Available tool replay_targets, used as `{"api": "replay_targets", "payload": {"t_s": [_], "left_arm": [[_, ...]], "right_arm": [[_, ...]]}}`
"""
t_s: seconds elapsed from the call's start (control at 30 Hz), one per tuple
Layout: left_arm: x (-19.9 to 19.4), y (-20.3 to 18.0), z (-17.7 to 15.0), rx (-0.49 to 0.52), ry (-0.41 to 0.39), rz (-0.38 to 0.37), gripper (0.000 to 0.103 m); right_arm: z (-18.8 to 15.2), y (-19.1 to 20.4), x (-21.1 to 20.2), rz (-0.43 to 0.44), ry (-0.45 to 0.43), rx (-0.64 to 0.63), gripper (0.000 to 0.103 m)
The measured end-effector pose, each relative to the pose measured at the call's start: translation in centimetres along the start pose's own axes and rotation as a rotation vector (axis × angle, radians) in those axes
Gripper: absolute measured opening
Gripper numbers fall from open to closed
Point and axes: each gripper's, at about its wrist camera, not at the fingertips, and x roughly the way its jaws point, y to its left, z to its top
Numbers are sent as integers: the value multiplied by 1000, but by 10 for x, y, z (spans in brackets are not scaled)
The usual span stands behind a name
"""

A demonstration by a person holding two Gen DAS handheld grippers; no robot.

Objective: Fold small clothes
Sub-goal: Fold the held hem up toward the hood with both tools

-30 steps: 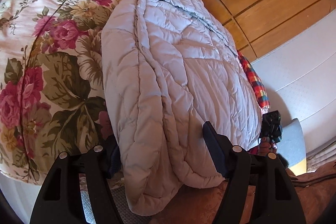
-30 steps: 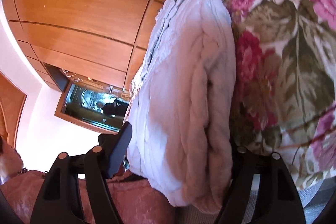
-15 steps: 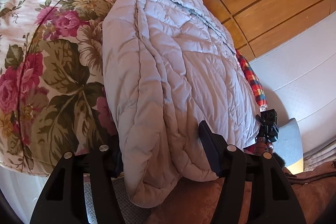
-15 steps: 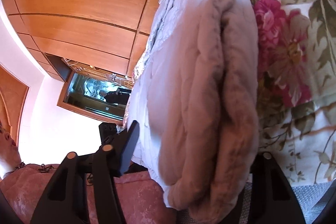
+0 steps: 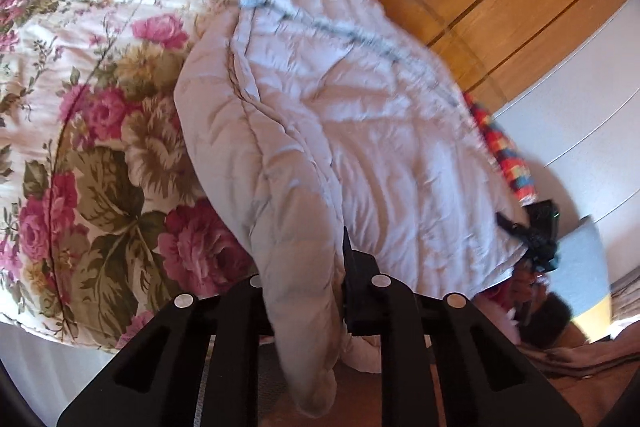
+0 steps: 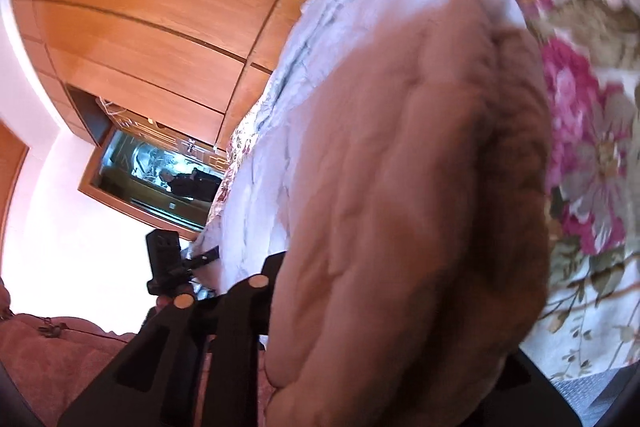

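Pale grey quilted puffer jacket (image 5: 360,131) on floral bedspread (image 5: 92,131), long axis collar-far, hem-near. Left claw (image 5: 304,287) and right claw (image 6: 384,307) both clamped on hem.

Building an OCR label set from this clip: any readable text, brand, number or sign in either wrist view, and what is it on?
None readable in either view.
Pale grey quilted puffer jacket: no tag or logo shows.
Floral pink-rose bedspread: pattern only.
Red, yellow and blue checked cloth: pattern only.
Glossy wooden wall panels: blank.
Small black camera on the other gripper: any marking too small and blurred.
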Motion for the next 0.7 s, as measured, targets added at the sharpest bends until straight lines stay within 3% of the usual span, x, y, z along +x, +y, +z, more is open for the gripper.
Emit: {"api": "replay_targets", "payload": {"t_s": [0.27,0.7], "left_arm": [[-43,-17,9,-34,-100,-182,13],[-106,-51,-7,-24,-148,-372,12]], "right_arm": [[17,29,-27,80,-121,-71,14],[5,62,-63,195,-172,-120,14]]}}
